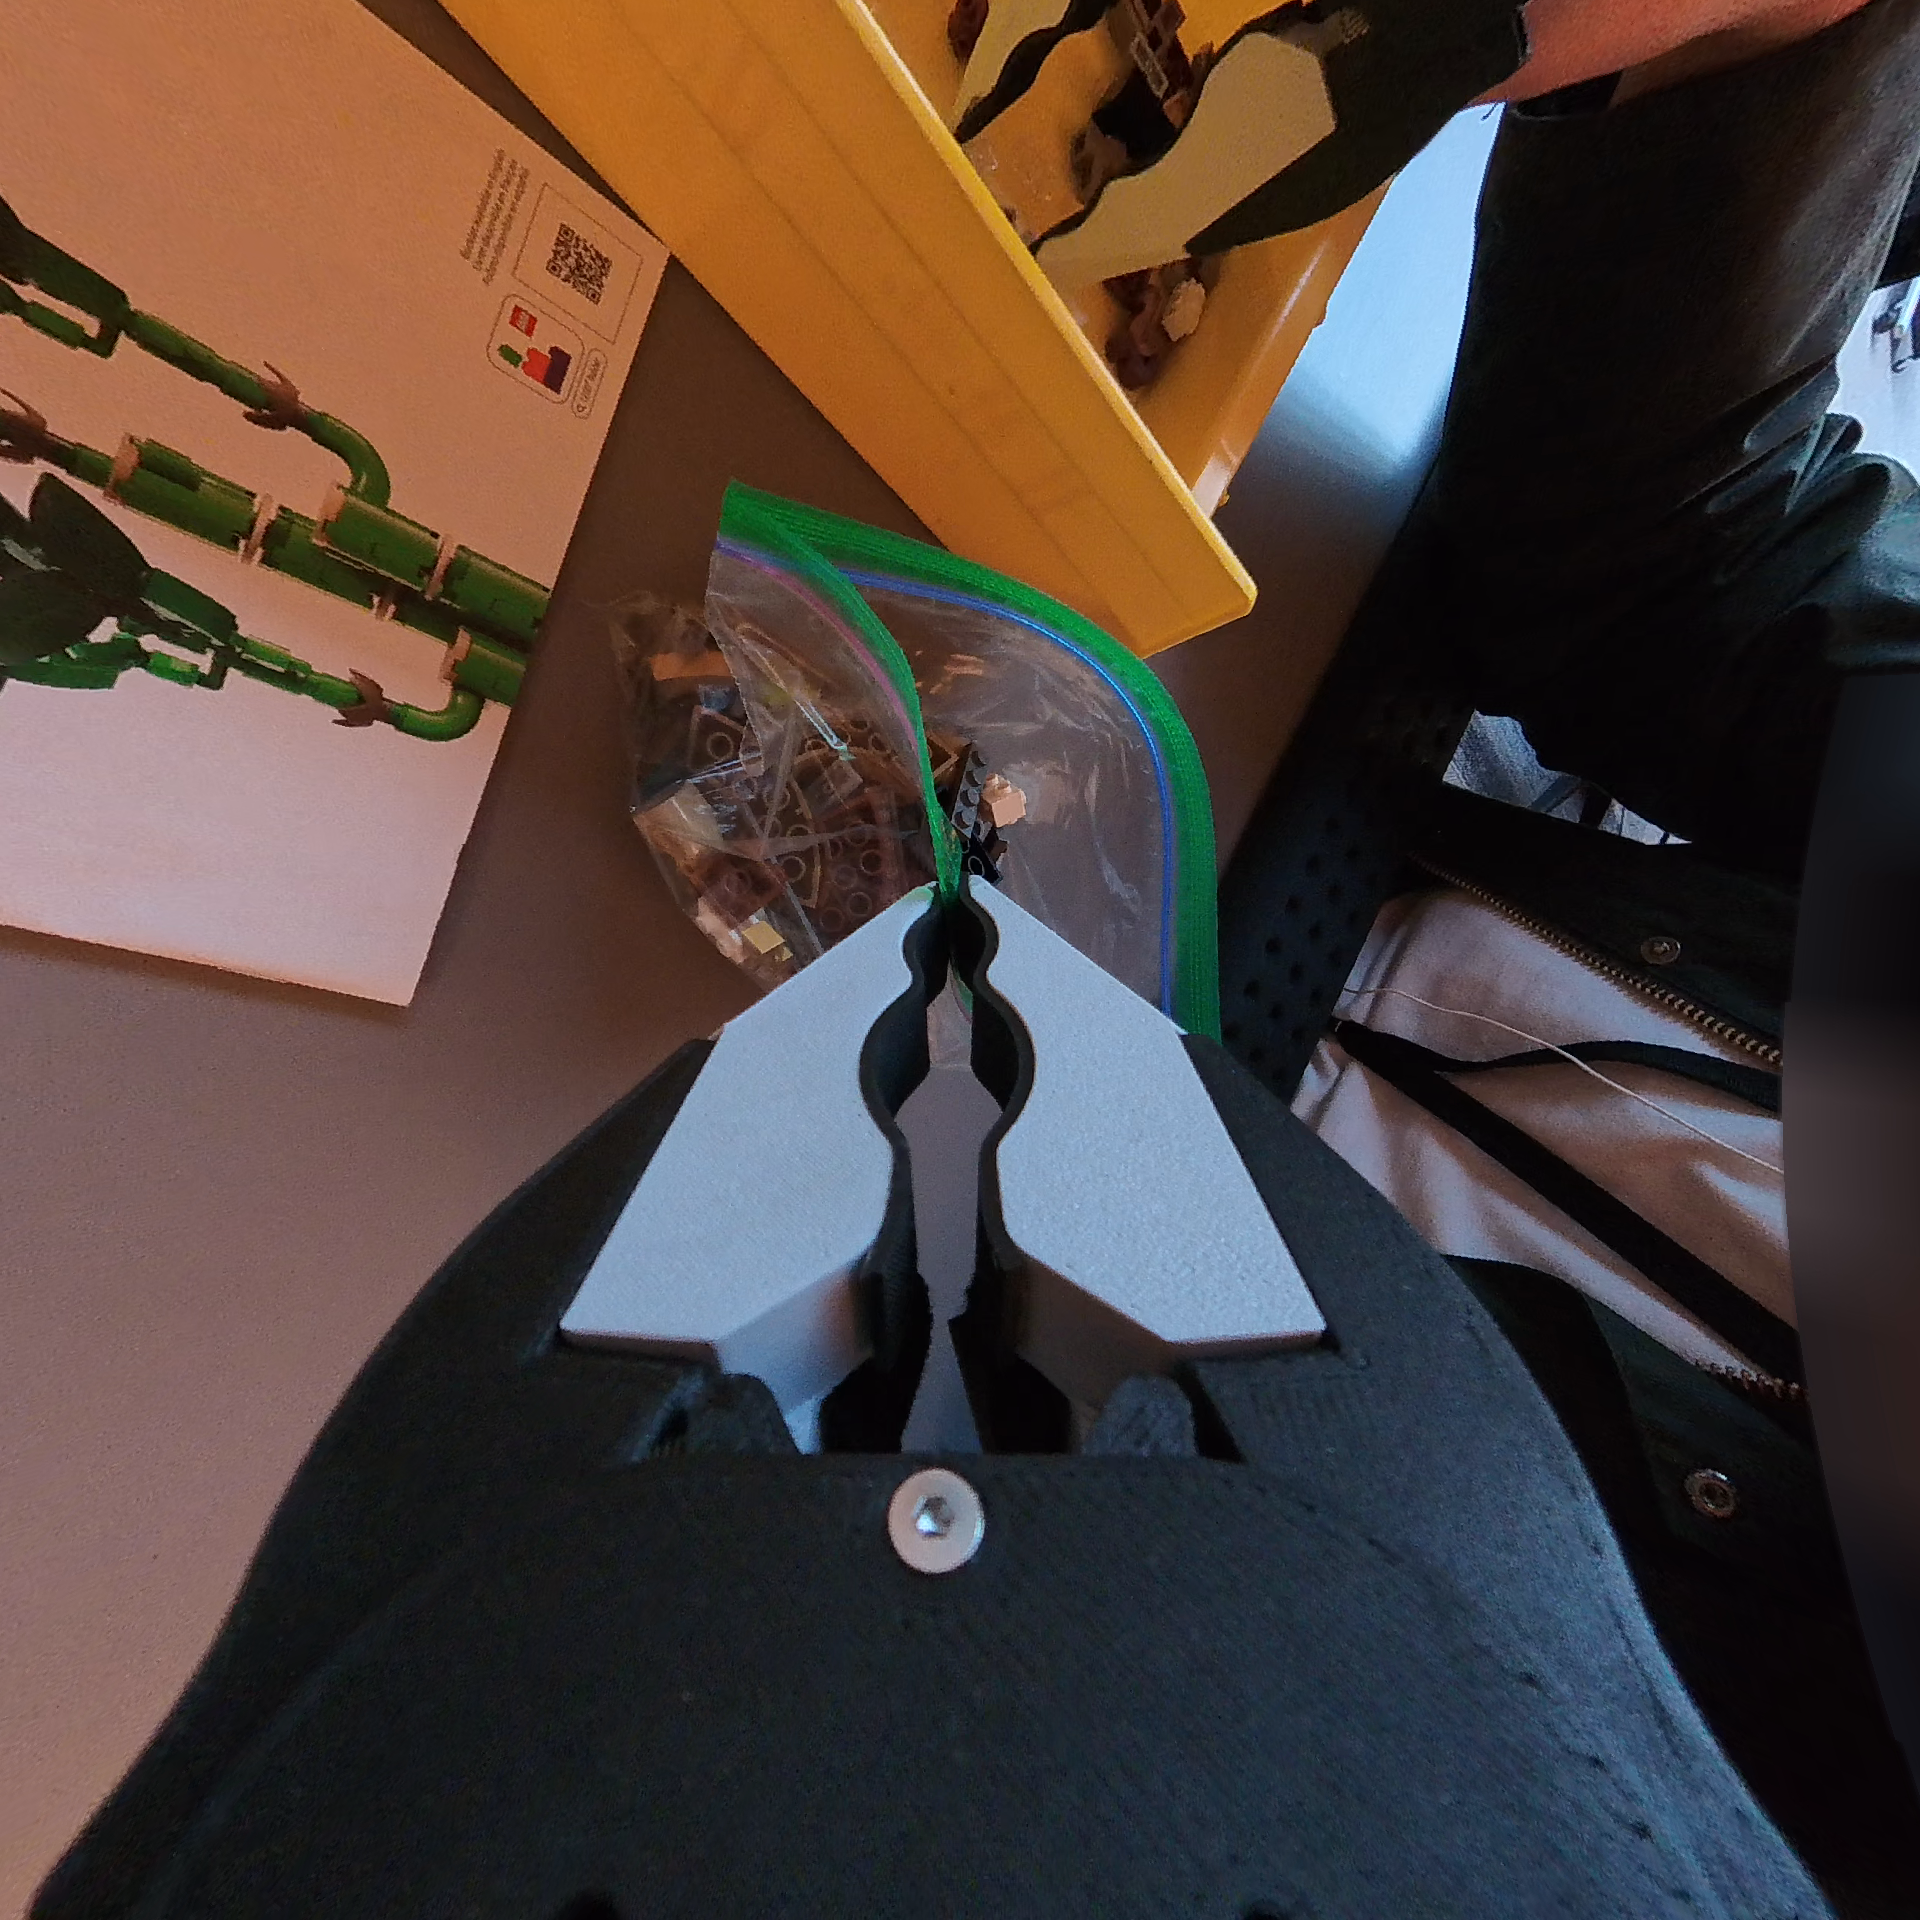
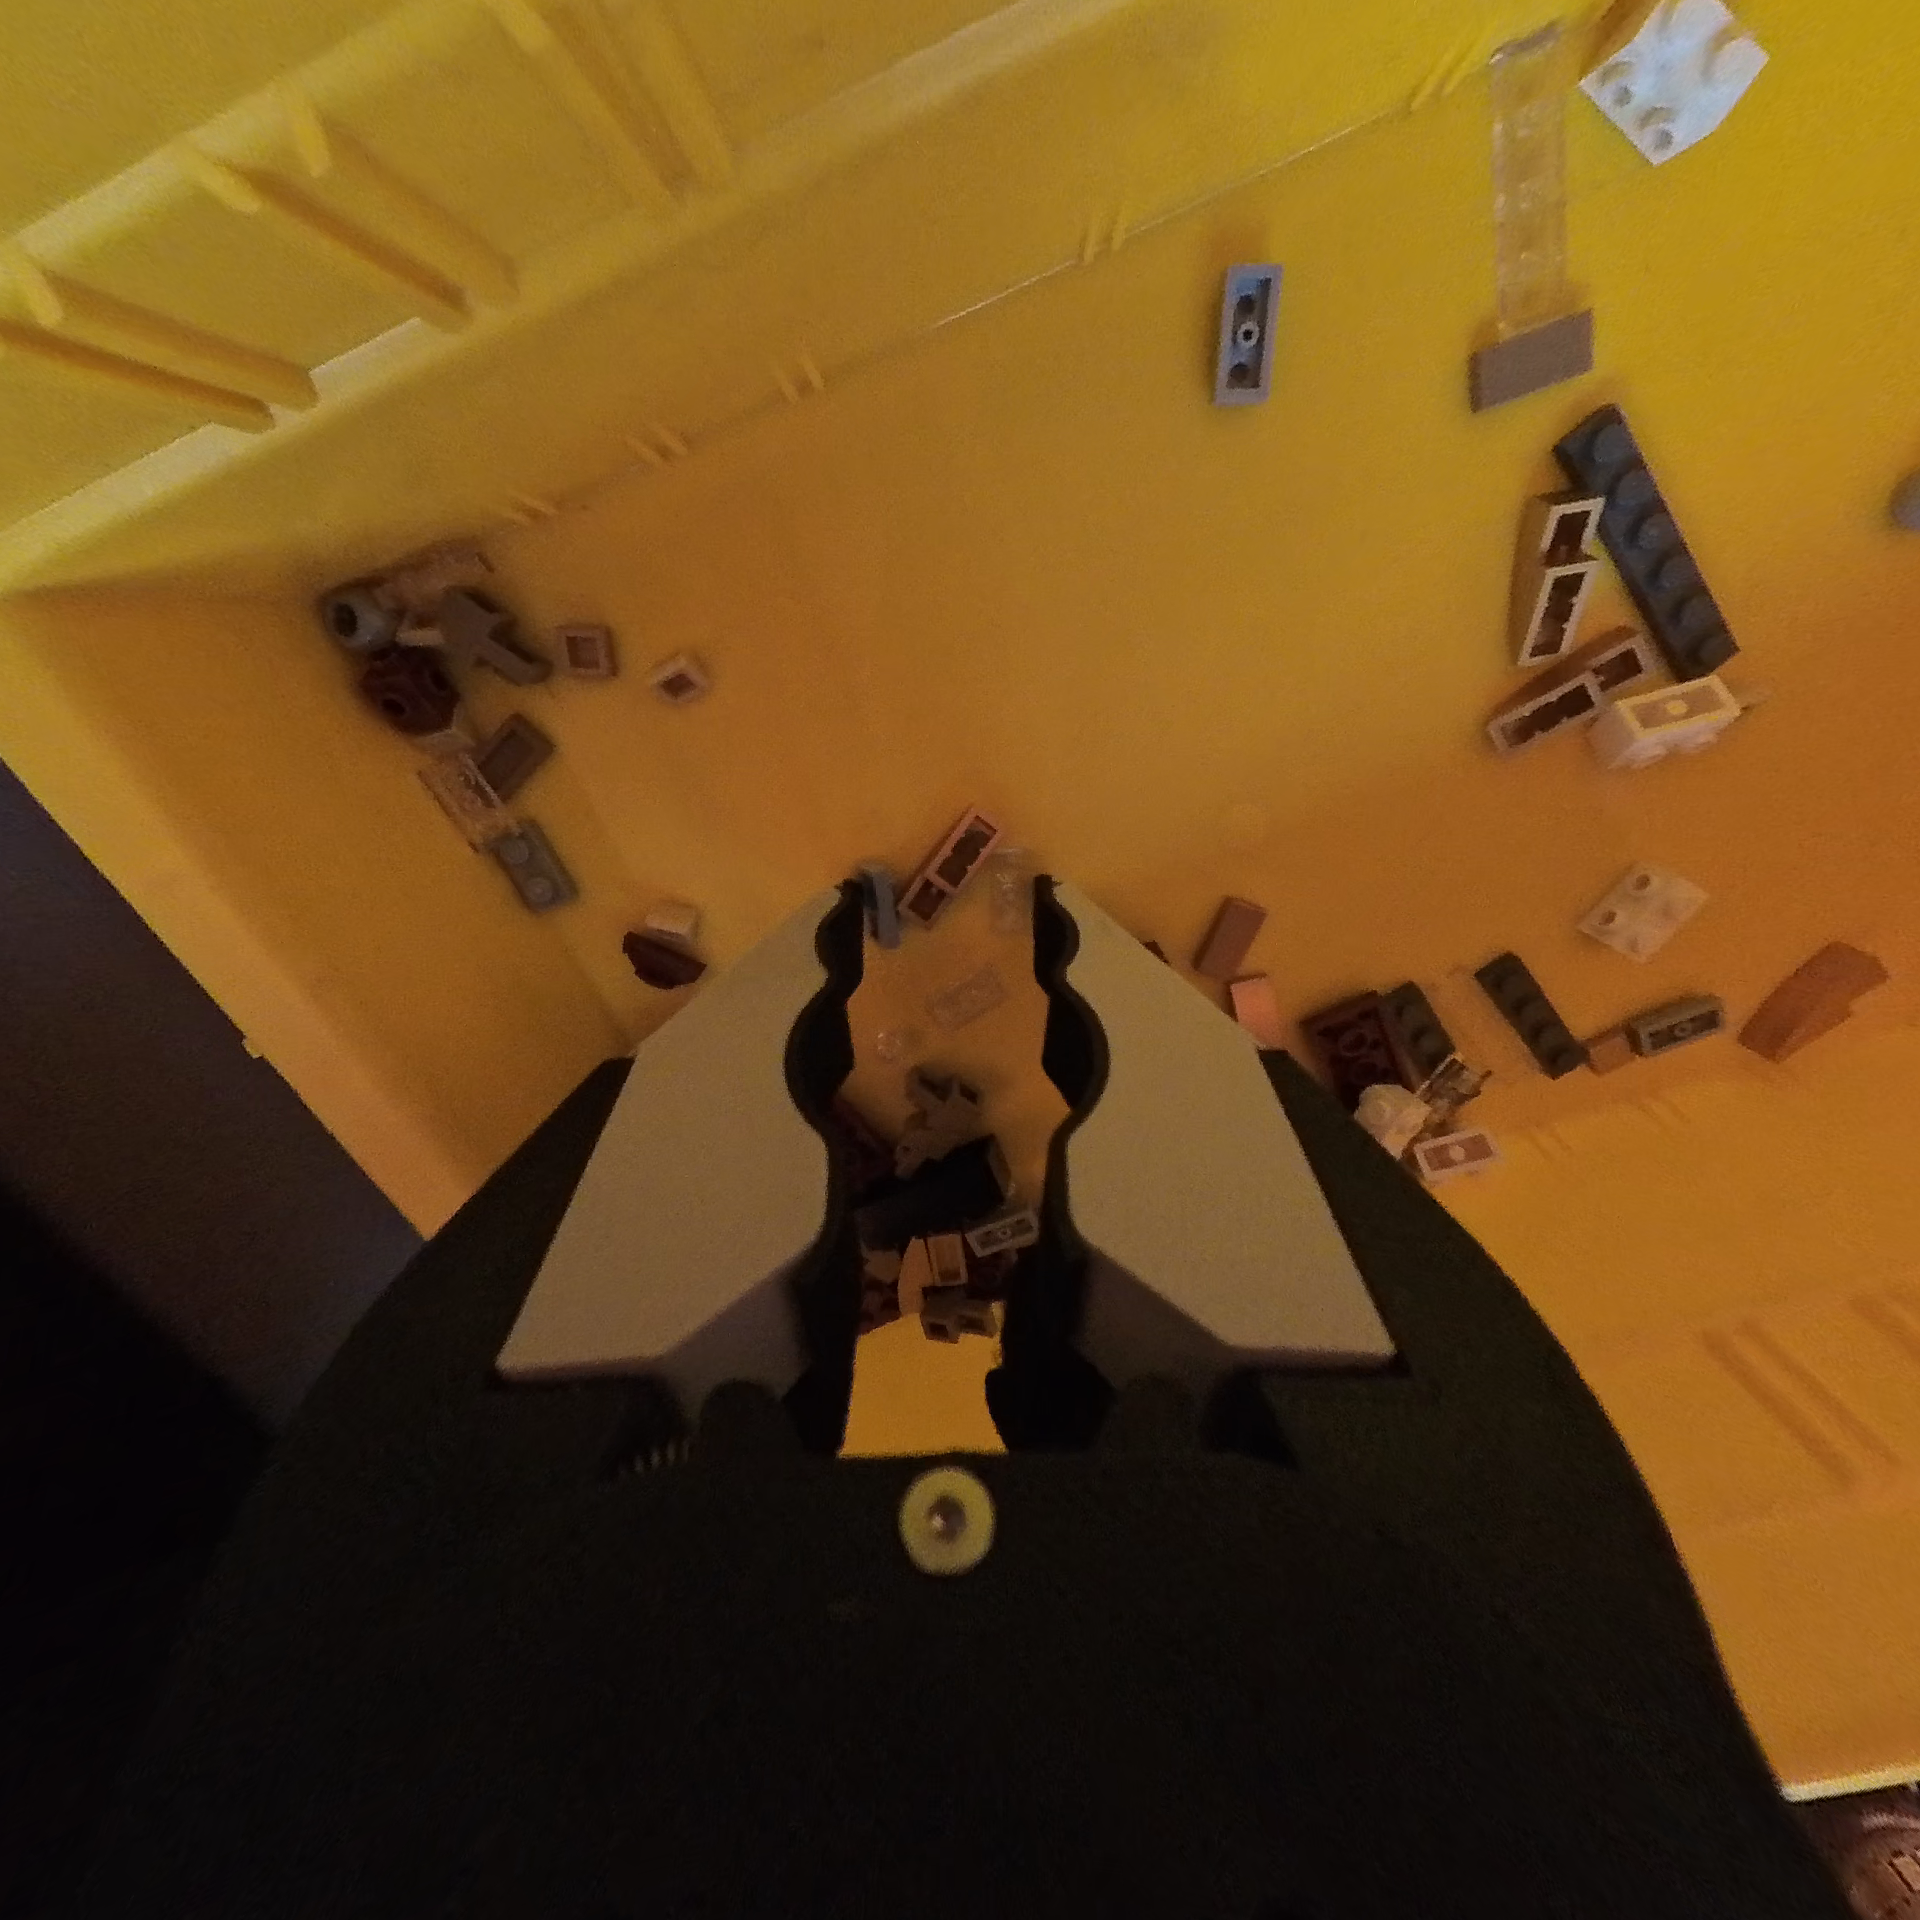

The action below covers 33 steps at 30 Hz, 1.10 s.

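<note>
Nearest, the left gripper (image 1: 954, 902) is clenched on the green zip edge of a clear zip-lock bag (image 1: 831, 748) stuffed with small building bricks; only the fingertips pinch that thin seal. The bag lies on the brown table (image 1: 208, 1195), near the table's edge on the person's side, with one corner of the yellow tray (image 1: 1039, 468) just beyond it. One flap of the mouth stands apart from the other, so the bag looks partly unsealed. With so slight a hold, the seal could slip out, or a tilt could spill bricks through the gap onto the table or off its edge.

Beside the bag, toward the far left, lies a printed instruction booklet (image 1: 260, 831) showing green stems.

Farther on, the right gripper (image 2: 945, 894) hangs released over the tray floor (image 2: 1039, 571), jaws apart, above a heap of loose bricks (image 2: 935, 1226). A small grey-blue piece (image 2: 883, 909) sits against its left fingertip; whether it is held I cannot tell. Closing there could flick it away, or catch several pieces at once. More bricks lie scattered toward the tray's walls and corners.
</note>
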Available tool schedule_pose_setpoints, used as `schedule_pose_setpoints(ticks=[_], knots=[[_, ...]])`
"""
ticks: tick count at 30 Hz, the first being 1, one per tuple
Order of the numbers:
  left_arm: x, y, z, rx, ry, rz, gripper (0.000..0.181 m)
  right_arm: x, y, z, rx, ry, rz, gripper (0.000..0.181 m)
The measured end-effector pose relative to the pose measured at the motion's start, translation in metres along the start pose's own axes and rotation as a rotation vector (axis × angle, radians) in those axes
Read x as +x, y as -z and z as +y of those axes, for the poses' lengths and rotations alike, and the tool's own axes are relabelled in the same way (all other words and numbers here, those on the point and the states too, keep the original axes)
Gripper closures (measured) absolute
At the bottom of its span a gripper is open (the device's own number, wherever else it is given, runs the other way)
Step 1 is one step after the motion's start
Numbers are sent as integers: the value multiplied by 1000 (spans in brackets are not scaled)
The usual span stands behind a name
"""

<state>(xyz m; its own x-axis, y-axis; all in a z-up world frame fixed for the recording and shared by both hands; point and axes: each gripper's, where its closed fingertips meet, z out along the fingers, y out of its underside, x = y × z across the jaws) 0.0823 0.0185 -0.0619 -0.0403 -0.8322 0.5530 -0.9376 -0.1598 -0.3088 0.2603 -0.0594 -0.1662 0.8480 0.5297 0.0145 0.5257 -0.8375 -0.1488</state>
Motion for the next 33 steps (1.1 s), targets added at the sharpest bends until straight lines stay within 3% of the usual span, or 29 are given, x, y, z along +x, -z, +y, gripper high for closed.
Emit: schedule_pose_setpoints(ticks=[3,12,16,20,25,29,31,33], knots=[[0,0,0,0,-1,0,181,5,1,-1,7,-16,22,161],[0,2,0,4,-1,-1,181,3,4,-4,16,-11,14,160],[0,2,0,5,-1,0,181,1,26,-15,111,-3,20,161],[0,1,-1,5,-3,2,181,-20,75,-52,328,78,45,161],[1,0,-3,9,-9,-1,181,-84,142,-138,808,223,-24,161],[2,1,-3,16,-10,-3,181,-110,125,-167,855,237,-90,160],[1,1,-3,16,-9,-2,181,-107,106,-165,785,237,-82,154],[1,2,-3,18,-9,-3,181,-100,108,-161,764,232,-57,153]])
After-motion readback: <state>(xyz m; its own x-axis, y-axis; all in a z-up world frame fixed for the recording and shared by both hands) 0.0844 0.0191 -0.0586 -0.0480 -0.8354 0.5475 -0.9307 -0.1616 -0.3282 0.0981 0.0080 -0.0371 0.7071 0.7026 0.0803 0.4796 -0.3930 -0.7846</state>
